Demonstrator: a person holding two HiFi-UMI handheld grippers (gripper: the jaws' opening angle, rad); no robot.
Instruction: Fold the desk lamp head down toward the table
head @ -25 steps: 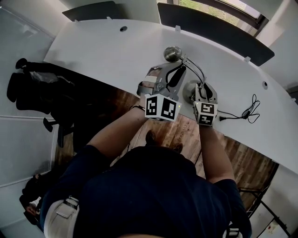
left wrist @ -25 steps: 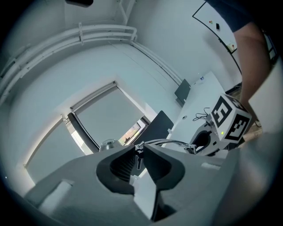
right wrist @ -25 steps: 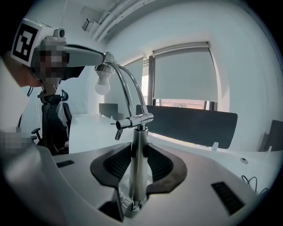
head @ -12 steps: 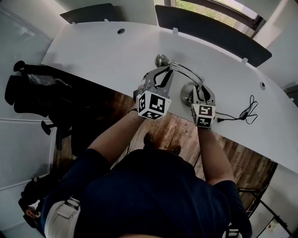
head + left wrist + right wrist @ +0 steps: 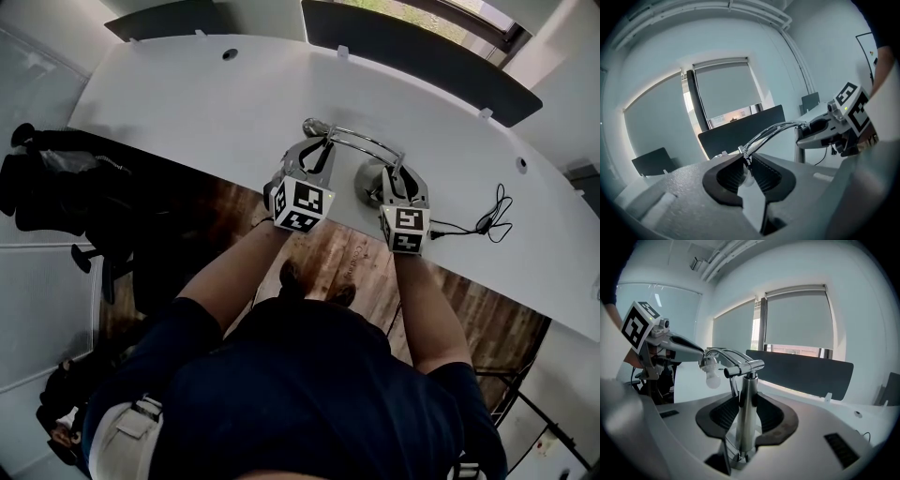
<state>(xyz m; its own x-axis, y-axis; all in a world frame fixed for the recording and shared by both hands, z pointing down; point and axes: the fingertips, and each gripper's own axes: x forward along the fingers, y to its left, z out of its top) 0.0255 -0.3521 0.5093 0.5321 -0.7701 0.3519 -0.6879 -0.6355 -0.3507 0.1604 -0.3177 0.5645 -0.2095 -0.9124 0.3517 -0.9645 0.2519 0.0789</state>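
Note:
A chrome desk lamp stands on the white table [image 5: 187, 103]. Its round base [image 5: 367, 184] is near the front edge, and its thin curved arm [image 5: 361, 139] reaches left to the small head [image 5: 312, 127], which hangs low over the tabletop. My left gripper [image 5: 319, 150] is shut on the twin rods of the arm [image 5: 761, 138] close to the head. My right gripper [image 5: 398, 178] is shut on the upright chrome post [image 5: 747, 404]. In the right gripper view the white bulb [image 5: 711, 377] points down beside the left gripper [image 5: 670, 345].
A black power cable [image 5: 487, 221] trails right from the base across the table. Dark divider panels [image 5: 412, 52] line the far edge. Black chairs [image 5: 47, 178] stand on the wood floor to the left, below the table's front edge.
My left gripper has sunk and rolled, taking the lamp arm with it. The head now sits lower and further left. The right gripper has kept still on the post.

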